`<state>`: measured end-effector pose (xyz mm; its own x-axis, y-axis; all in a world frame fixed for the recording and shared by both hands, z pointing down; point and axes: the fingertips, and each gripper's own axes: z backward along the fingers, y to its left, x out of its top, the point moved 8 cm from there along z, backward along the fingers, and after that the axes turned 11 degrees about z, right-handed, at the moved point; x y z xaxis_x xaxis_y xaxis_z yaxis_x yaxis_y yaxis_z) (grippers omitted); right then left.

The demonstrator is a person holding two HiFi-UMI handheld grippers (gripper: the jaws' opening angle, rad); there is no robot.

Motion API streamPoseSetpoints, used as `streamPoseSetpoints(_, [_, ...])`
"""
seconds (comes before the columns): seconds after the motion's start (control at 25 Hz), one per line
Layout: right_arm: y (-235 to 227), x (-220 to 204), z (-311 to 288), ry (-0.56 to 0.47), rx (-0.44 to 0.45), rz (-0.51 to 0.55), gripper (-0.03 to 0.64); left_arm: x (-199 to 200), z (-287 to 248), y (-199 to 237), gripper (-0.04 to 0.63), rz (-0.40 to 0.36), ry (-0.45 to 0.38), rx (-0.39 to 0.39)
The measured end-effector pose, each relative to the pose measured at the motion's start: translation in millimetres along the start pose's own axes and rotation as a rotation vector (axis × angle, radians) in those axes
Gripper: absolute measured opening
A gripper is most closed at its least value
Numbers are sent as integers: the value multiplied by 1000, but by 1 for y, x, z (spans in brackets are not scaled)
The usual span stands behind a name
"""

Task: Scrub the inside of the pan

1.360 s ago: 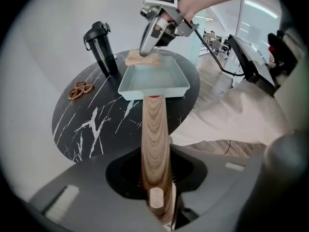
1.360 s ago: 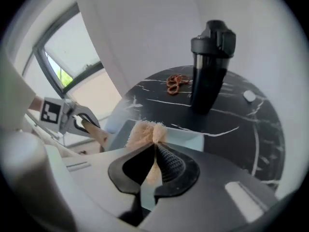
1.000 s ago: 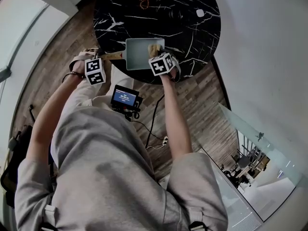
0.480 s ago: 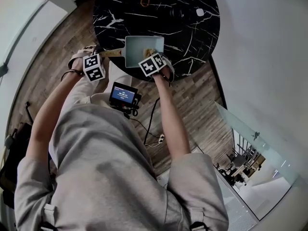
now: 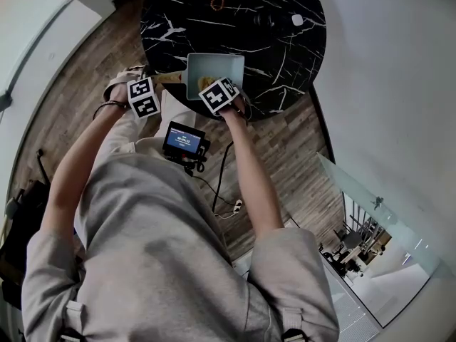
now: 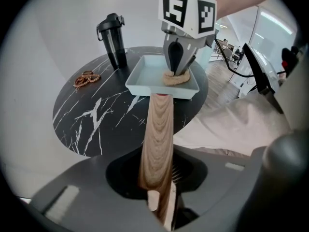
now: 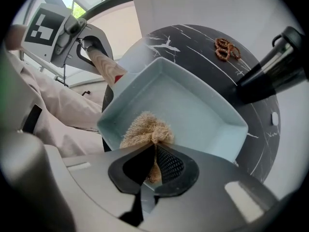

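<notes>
A pale blue square pan sits at the near edge of the round black marble table. Its wooden handle runs between the jaws of my left gripper, which is shut on it; the same gripper shows at the pan's left in the head view. My right gripper points down into the pan, shut on a tan fibrous scrubber. The scrubber presses on the pan floor near the corner by the handle.
A black bottle stands at the far side of the table, with a brown beaded coil beside it. A small white item lies near the table's right edge. A device with a lit screen hangs at the person's chest.
My right gripper has slid the scrubber across the pan floor, from the right side toward the handle side. The left gripper and the pan stay in place.
</notes>
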<state>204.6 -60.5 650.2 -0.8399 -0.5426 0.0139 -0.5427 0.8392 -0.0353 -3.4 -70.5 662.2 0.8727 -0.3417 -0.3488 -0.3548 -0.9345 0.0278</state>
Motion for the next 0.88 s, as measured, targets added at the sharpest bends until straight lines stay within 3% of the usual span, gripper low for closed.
streamPoseSetpoints(0.28, [15,23,-3,-60,119,-10,28,1,-2,1,95,11,14,7])
streamPoseSetpoints(0.4, [25,25,-5,-56,220,-99,28,1,-3,1,100,18,21,17])
streamPoseSetpoints(0.48, [20,26,-4,-90,222,-158,28,0,-2,0,101,24,26,17])
streamPoseSetpoints(0.56, [11,26,0,-168,246,-245,28,-1,-1,0,103,27,26,15])
streamPoseSetpoints(0.68, [10,18,23,-345,431,-466,28,-4,-1,-1,109,30,13,13])
streamPoseSetpoints(0.76, [17,11,49,-505,534,-591,29,-9,5,-3,152,38,3,1])
streamPoseSetpoints(0.88, [25,-12,100,-772,540,-707,29,-6,29,-4,226,42,-58,-11])
